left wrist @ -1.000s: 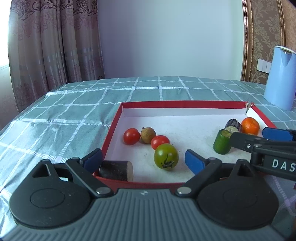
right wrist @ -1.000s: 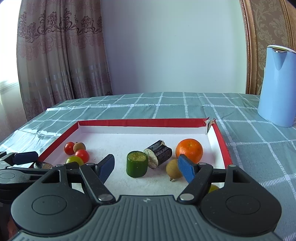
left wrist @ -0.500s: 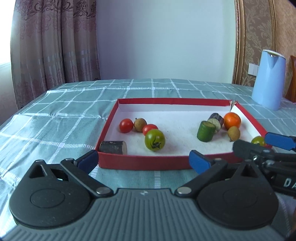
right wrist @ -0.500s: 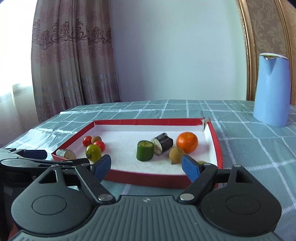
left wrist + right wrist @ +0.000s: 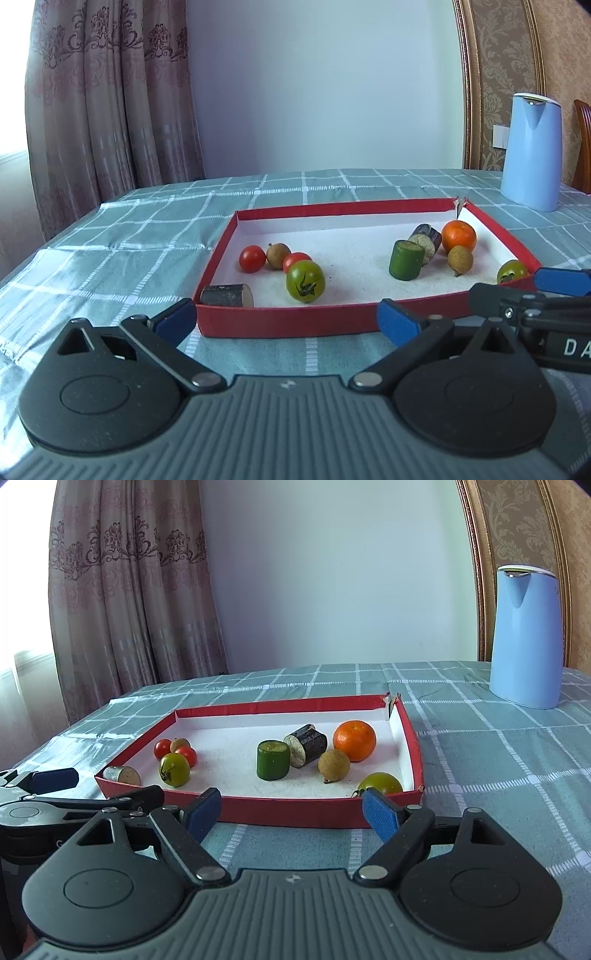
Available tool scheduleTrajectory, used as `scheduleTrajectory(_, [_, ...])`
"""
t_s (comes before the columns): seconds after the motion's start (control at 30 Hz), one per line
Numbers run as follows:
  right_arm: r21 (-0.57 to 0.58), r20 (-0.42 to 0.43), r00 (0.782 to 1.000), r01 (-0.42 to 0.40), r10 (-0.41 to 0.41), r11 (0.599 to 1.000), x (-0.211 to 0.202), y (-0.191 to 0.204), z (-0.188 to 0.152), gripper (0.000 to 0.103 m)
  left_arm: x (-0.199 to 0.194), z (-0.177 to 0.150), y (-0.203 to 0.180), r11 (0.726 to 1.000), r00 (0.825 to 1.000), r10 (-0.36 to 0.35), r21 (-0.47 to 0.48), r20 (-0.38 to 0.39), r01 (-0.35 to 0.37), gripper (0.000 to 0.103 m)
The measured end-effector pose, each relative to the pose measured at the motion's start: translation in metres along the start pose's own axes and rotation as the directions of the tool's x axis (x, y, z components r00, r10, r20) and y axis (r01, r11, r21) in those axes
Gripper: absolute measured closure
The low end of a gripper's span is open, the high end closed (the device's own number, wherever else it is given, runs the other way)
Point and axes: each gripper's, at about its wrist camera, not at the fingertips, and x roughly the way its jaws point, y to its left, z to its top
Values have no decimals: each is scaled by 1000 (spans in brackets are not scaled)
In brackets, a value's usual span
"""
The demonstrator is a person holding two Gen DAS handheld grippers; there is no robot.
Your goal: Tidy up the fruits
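Observation:
A red-rimmed tray (image 5: 291,325) (image 5: 295,812) lies on the table. At its left are two red tomatoes (image 5: 252,259), a brown longan (image 5: 277,255), a green tomato (image 5: 305,281) and a dark log piece (image 5: 227,295). At its right are a green cylinder (image 5: 405,259), a dark cut piece (image 5: 426,239), an orange (image 5: 458,236) (image 5: 354,740), a second longan (image 5: 460,260) and another green tomato (image 5: 379,783). My left gripper (image 5: 286,319) is open and empty before the tray's front rim. My right gripper (image 5: 291,812) is open and empty there too.
A blue kettle (image 5: 532,151) (image 5: 526,638) stands at the back right on the checked green tablecloth (image 5: 110,240). Curtains (image 5: 103,103) hang at the left. A wooden chair edge (image 5: 583,140) shows at the far right.
Both grippers have drawn back from over the tray to in front of its near rim. Both stay open and empty. The fruits have not moved.

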Motion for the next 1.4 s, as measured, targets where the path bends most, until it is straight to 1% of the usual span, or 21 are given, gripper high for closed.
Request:
scheduleTrajectory(0.93, [-11,-20,1000,-9,9,1000,3,3,-1,19,0,-2,4,1000,1000,-2,-21,-9,2,0])
scheduleTrajectory(1.13, [-9,-16,1000,-9,9,1000,3,3,-1,19,-6,-2,4,1000,1000,5,-25,21,-5,0])
scheduleTrajectory(1.4, [-6,-12,1000,-10,10,1000,2,3,-1,19,-10,0,8,999,999,-5,-42,47,7,0])
